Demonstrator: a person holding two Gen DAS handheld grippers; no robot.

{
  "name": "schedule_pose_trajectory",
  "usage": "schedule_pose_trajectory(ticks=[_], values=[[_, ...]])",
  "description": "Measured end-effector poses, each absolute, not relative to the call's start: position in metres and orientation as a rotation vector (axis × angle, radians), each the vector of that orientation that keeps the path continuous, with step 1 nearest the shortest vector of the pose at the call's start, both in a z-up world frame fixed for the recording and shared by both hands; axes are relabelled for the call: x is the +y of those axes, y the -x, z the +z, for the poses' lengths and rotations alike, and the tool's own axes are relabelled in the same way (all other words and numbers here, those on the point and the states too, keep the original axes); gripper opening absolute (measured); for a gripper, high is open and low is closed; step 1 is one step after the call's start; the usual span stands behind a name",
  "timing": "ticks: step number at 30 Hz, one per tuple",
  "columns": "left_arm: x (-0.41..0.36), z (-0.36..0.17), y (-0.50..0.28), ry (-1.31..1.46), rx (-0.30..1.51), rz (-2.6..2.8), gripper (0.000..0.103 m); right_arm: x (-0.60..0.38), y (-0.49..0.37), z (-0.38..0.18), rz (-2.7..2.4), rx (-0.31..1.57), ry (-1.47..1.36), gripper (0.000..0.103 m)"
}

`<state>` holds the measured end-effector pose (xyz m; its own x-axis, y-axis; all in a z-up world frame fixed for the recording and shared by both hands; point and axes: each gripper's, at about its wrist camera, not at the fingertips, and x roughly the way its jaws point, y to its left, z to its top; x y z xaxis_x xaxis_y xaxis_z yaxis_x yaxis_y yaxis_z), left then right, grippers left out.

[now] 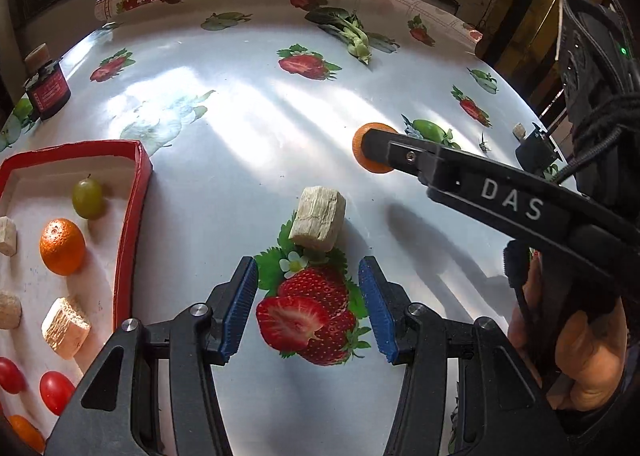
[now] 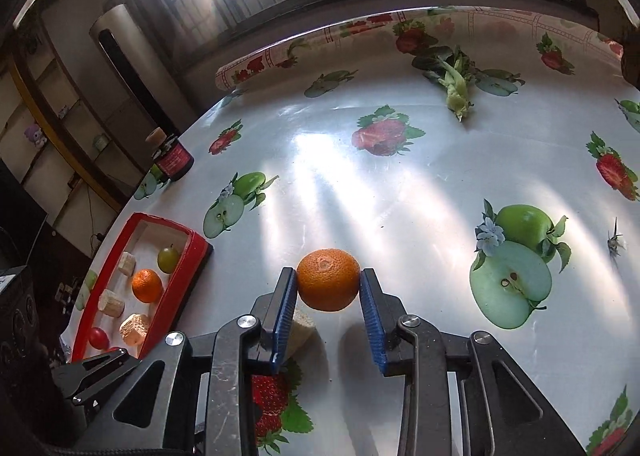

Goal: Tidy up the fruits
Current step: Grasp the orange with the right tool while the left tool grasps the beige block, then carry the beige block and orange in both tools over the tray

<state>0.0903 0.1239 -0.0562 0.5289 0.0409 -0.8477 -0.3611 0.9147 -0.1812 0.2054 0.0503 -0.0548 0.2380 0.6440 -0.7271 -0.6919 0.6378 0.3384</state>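
A red-rimmed tray (image 1: 138, 192) at the left holds a green grape (image 1: 87, 198), an orange (image 1: 62, 246), pale cut chunks (image 1: 66, 328) and cherry tomatoes (image 1: 56, 392). A loose pale chunk (image 1: 318, 218) lies on the table just ahead of my open, empty left gripper (image 1: 308, 306). My right gripper (image 2: 329, 282) is shut on an orange (image 2: 328, 280), its blue pads touching both sides, held a little above the table. In the left wrist view that orange (image 1: 360, 152) peeks from behind the right gripper's finger. The tray also shows in the right wrist view (image 2: 192, 256).
A dark red-labelled jar (image 1: 46, 90) stands at the far left edge. A leafy green vegetable (image 1: 352, 36) lies at the back. A small dark clip-like object (image 1: 534, 150) sits at the right. The tablecloth bears printed strawberries and apples.
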Motion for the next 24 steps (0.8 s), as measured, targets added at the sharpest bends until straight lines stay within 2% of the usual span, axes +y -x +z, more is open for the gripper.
schedule_pose_trajectory(ticks=[3,5,6,20,24], values=[[0.124,-0.06,-0.107,0.347,0.989,0.247,0.05,0.025,-0.213,-0.049,0.868,0.945,0.023,0.033],[0.125,-0.064,-0.116,0.357,0.994,0.242,0.04,0.011,-0.218,-0.049,0.845,0.95,0.001,0.033],[0.126,-0.068,-0.119,0.365,1.001,0.246,0.029,0.005,-0.22,-0.05,0.834,0.956,-0.008,0.033],[0.121,-0.053,-0.091,0.364,0.955,0.239,0.029,-0.029,-0.19,-0.046,0.842,0.952,-0.025,0.033],[0.127,-0.042,-0.072,0.375,0.929,0.27,0.024,-0.025,-0.177,-0.043,0.859,0.945,-0.005,0.033]])
